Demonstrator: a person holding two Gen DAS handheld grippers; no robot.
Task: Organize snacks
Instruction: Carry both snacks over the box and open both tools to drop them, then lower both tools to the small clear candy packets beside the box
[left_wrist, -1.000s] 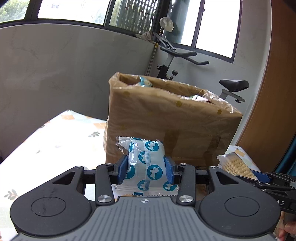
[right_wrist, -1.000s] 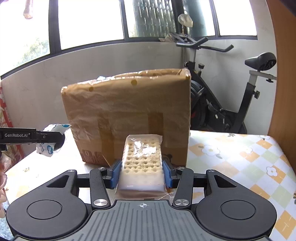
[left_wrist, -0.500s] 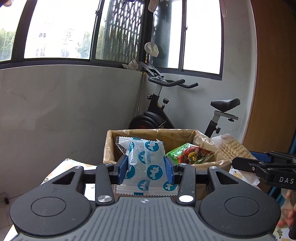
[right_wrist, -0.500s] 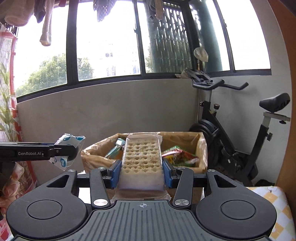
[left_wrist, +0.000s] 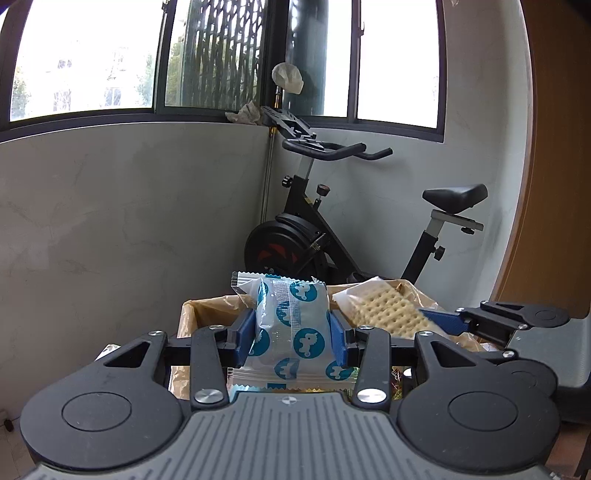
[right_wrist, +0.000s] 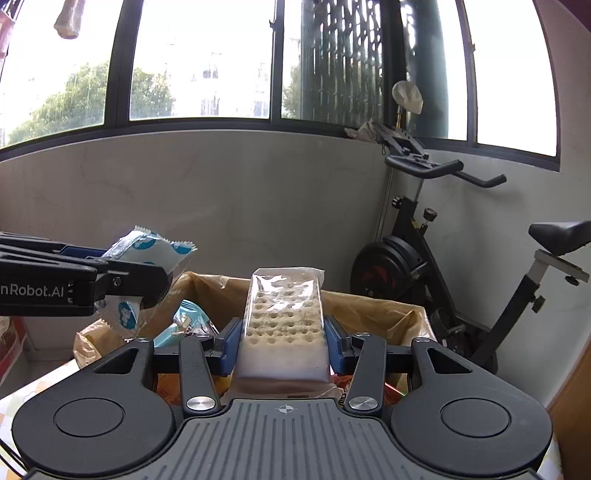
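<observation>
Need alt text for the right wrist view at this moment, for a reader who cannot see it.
The right gripper clamps a clear-wrapped cracker pack above an open cardboard box lined with brown plastic. At left, the left gripper holds a blue-and-white snack packet over the same box. An exercise bike stands behind, under large windows.

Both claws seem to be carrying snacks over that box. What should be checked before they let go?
1. Left claw grips the blue packet: ok.
2. Right claw grips the crackers: ok.
3. Box open: ok.
4. Both snacks above the opening: ok, roughly.
5. Room left in the box: cannot tell; snacks already lie inside.
6. Claws clear of each other: ok.
</observation>
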